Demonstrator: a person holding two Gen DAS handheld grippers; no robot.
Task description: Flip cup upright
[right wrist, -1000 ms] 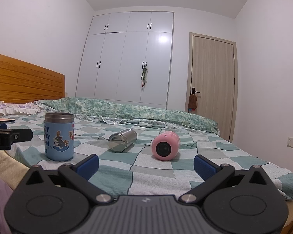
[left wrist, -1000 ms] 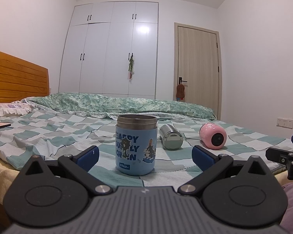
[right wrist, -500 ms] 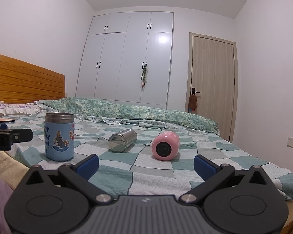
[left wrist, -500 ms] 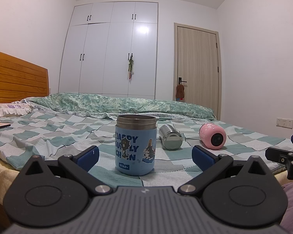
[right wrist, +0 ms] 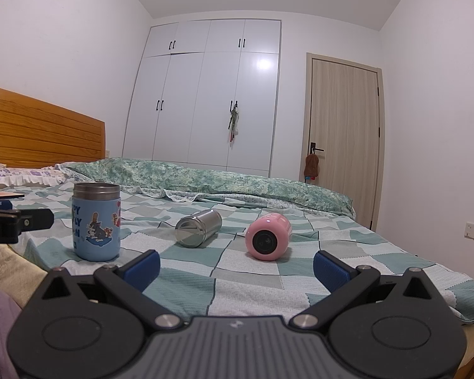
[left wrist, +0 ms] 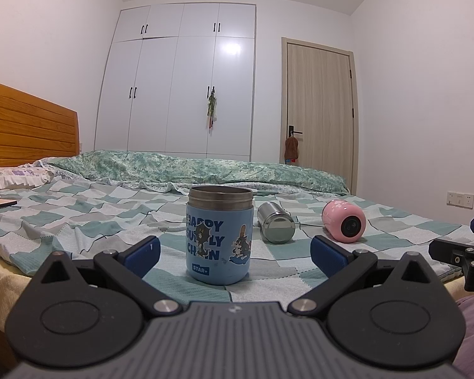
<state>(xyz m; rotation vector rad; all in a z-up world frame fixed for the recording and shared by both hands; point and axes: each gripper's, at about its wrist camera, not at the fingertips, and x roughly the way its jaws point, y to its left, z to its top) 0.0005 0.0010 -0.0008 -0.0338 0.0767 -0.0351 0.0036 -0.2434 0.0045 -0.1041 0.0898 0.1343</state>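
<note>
On the bed's checked green-and-white cover (left wrist: pixel 79 221) three cups sit in a loose row. The light-blue cartoon-printed cup with a steel rim (left wrist: pixel 219 235) stands upright at the near left, its open mouth up. To its right and a little farther back, the bare stainless steel cup (right wrist: pixel 199 227) lies on its side, its flat end turned toward the near edge. Right of that, apart from it, the pink rounded cup (right wrist: pixel 268 237) also lies on its side, its dark round end facing the near edge.

The left gripper (left wrist: pixel 233 249) hangs low at the near edge of the bed, its blue-tipped jaws spread wide apart, with the blue cup standing just beyond and between them, untouched. The right gripper (right wrist: pixel 235 265) is held off to the right, jaws likewise wide apart and holding nothing, the pink cup lying beyond the gap.

Behind the bed, a crumpled green floral quilt (right wrist: pixel 221 180) runs along the far side, with a wooden headboard (right wrist: pixel 41 139) at left, white wardrobe doors (right wrist: pixel 205 94) and a pale wooden door (right wrist: pixel 344 132) at the far wall.
</note>
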